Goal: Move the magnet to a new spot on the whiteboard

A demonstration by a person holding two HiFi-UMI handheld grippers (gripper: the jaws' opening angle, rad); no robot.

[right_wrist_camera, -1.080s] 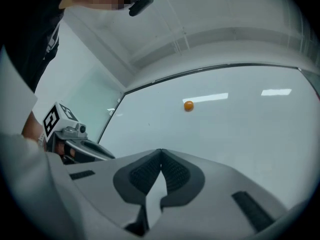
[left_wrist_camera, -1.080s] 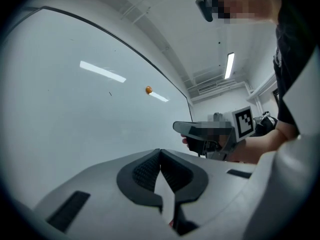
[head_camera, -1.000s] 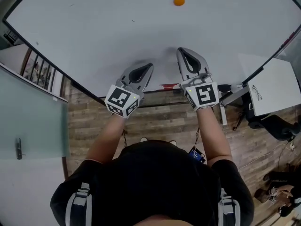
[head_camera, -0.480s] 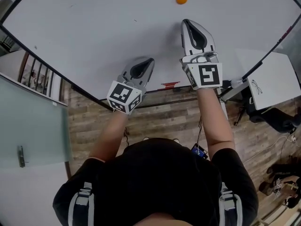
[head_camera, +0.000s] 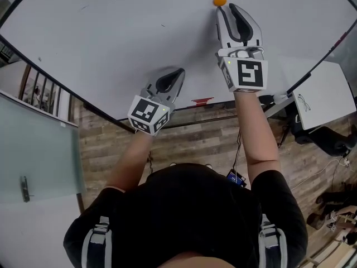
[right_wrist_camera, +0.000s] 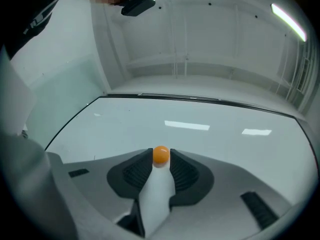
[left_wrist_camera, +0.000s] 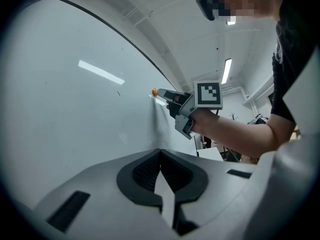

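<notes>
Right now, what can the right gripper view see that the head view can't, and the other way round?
Only the right gripper view shows the orange magnet sitting in the gap at the jaw tips of the right gripper. Those jaws stand apart and have just been opening. It also shows a ceiling light. Only the head view shows the left gripper, the person's arms and the wooden floor. Both show the orange magnet, the right gripper and the whiteboard.
</notes>
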